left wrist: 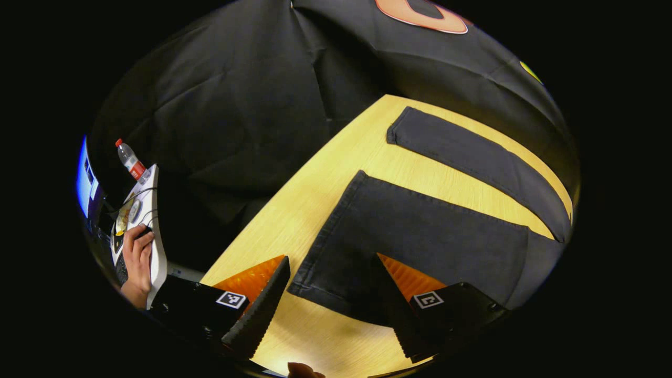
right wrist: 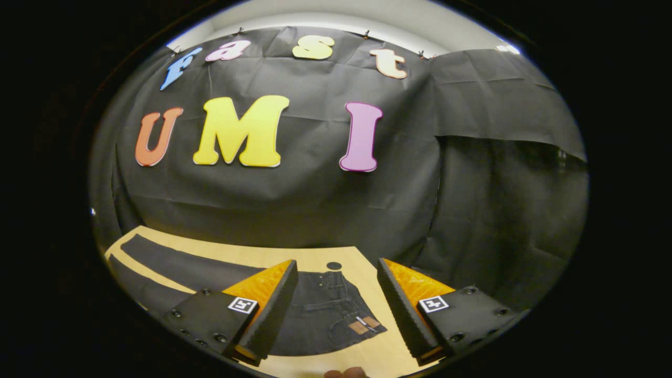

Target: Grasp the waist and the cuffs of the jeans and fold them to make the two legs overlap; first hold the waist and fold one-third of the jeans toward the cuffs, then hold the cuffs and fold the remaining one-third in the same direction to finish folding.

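Observation:
Dark jeans (left wrist: 420, 231) lie flat on a light wooden table (left wrist: 336, 173), legs spread apart. In the left gripper view the near leg's cuff (left wrist: 325, 247) lies just ahead of my left gripper (left wrist: 333, 268), which hovers open above it; the far leg (left wrist: 472, 157) stretches away at upper right. In the right gripper view the waist (right wrist: 328, 304), with a pocket and a brown patch (right wrist: 365, 324), lies between the fingers of my right gripper (right wrist: 337, 273), which is open above it. The legs (right wrist: 178, 268) run off to the left.
A small dark round mark (right wrist: 334, 265) sits on the table (right wrist: 315, 257) beyond the waist. To the left of the table a person's hand (left wrist: 137, 257) rests on a white desk (left wrist: 156, 252) with a water bottle (left wrist: 130, 160) and a lit screen (left wrist: 84, 178).

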The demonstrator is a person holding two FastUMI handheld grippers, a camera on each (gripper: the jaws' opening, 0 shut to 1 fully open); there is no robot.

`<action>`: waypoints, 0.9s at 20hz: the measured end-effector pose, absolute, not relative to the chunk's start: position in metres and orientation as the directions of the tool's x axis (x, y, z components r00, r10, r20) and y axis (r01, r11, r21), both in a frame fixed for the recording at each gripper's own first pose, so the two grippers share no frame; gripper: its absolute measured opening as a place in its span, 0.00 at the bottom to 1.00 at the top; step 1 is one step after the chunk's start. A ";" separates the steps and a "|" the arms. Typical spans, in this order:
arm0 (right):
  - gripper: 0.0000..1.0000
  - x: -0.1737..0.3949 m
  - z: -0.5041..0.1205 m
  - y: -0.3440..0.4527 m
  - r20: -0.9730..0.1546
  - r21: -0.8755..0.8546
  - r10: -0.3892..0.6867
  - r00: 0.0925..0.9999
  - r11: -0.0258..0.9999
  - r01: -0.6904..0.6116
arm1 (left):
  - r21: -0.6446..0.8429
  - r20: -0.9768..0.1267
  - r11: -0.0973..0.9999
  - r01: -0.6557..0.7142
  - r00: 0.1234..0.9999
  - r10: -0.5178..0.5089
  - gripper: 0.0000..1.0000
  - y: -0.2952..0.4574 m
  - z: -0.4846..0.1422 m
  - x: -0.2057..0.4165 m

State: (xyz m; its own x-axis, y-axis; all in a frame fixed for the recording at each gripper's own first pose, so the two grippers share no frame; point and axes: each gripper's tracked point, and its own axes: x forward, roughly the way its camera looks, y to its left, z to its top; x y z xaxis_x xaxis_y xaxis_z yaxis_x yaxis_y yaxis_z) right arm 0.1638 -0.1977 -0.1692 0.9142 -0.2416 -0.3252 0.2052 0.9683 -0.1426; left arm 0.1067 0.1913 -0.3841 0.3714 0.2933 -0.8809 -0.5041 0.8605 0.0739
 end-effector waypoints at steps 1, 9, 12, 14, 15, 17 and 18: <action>0.93 0.168 -0.171 -0.205 -0.325 -0.143 -0.264 0.908 0.963 0.229 | 0.078 -0.873 0.862 -0.501 0.384 0.302 1.00 0.192 -0.381 0.110; 0.94 0.178 -0.203 -0.248 -0.384 -0.161 -0.373 0.845 0.928 0.336 | 0.145 -0.850 0.876 -0.460 0.394 0.348 0.99 0.212 -0.383 0.117; 0.93 0.175 -0.205 -0.249 -0.395 -0.162 -0.375 0.839 0.927 0.338 | 0.169 -0.838 0.878 -0.447 0.405 0.367 0.96 0.214 -0.388 0.130; 0.94 0.175 -0.205 -0.250 -0.391 -0.166 -0.382 0.837 0.924 0.345 | 0.164 -0.829 0.874 -0.457 0.417 0.374 1.00 0.213 -0.391 0.135; 0.93 0.176 -0.204 -0.251 -0.389 -0.168 -0.388 0.836 0.922 0.350 | 0.121 -0.837 0.881 -0.458 0.429 0.338 0.95 0.207 -0.393 0.138; 0.94 0.175 -0.205 -0.253 -0.388 -0.174 -0.399 0.831 0.917 0.360 | 0.095 -0.844 0.875 -0.475 0.427 0.324 0.71 0.202 -0.393 0.139; 0.94 0.175 -0.205 -0.254 -0.386 -0.174 -0.404 0.829 0.915 0.364 | 0.075 -0.854 0.877 -0.474 0.424 0.302 0.69 0.198 -0.393 0.141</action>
